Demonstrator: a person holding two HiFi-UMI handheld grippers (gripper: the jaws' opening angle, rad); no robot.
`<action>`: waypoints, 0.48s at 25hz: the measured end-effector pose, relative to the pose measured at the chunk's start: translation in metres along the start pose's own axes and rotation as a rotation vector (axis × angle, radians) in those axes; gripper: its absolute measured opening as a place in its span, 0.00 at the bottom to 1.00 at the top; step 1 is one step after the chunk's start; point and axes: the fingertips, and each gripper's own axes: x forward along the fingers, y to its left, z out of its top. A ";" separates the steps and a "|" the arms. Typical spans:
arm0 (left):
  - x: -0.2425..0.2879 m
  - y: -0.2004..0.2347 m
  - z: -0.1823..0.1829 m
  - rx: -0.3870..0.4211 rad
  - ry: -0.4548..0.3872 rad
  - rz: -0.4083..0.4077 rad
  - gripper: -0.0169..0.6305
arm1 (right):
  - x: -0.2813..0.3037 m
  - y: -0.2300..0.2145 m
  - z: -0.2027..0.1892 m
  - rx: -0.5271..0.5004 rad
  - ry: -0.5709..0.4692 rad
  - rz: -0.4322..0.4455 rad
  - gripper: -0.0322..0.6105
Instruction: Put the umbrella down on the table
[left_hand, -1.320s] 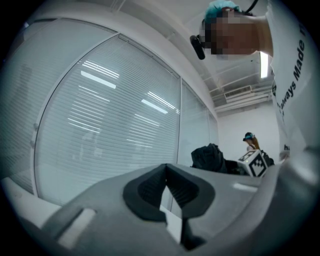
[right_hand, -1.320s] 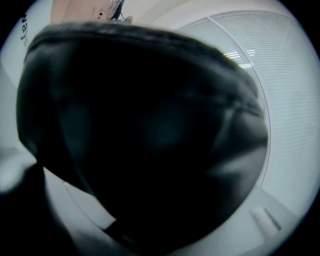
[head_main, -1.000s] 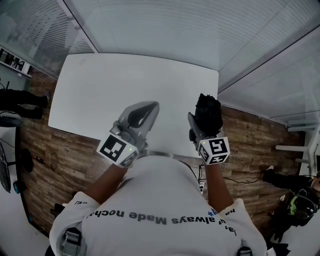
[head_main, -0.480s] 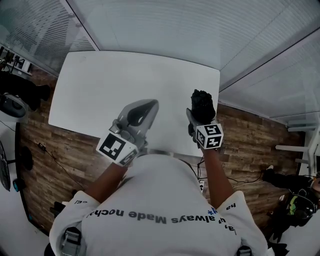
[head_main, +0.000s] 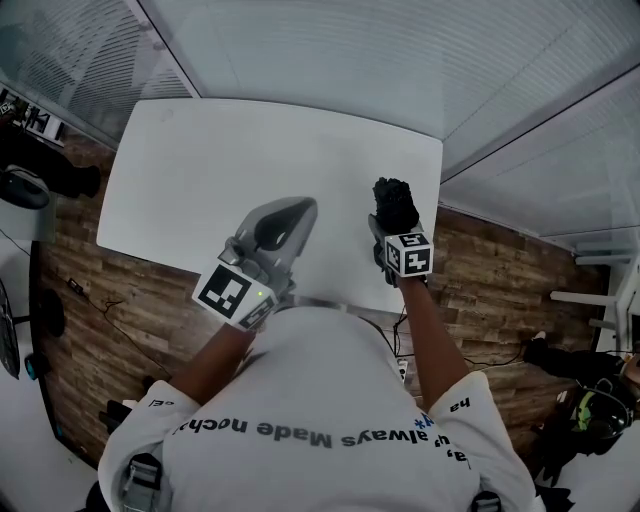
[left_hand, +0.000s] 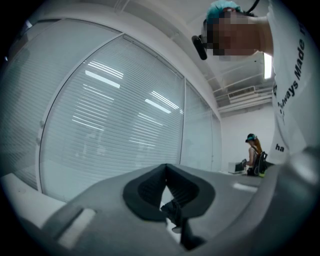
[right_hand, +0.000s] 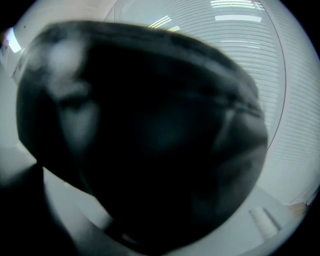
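The umbrella (head_main: 395, 203) is black, folded into a short bundle, and stands up out of my right gripper (head_main: 391, 226), which is shut on it. It hangs over the right near part of the white table (head_main: 200, 170); whether it touches the top I cannot tell. In the right gripper view the umbrella (right_hand: 145, 135) fills nearly the whole picture and hides most of the jaws. My left gripper (head_main: 296, 211) is shut and holds nothing. It is held level over the table's near edge, left of the umbrella. In the left gripper view its pads (left_hand: 167, 172) meet.
Glass walls with blinds (head_main: 400, 60) run behind and to the right of the table. Wooden floor (head_main: 110, 300) shows on both sides, with cables and dark gear (head_main: 590, 410) at the right. A person (left_hand: 253, 155) stands far off at a desk.
My right gripper has come down towards the table with the umbrella still in it, now smaller and further up in the head view. The left gripper has stayed where it was.
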 end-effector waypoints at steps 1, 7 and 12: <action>0.001 0.002 -0.001 -0.002 0.002 0.001 0.03 | 0.006 -0.002 -0.003 0.000 0.017 0.002 0.42; 0.001 0.002 -0.002 -0.004 0.003 0.010 0.03 | 0.030 -0.018 -0.029 0.028 0.117 -0.004 0.42; -0.001 0.006 -0.002 -0.006 0.007 0.019 0.03 | 0.049 -0.024 -0.049 0.057 0.199 -0.005 0.42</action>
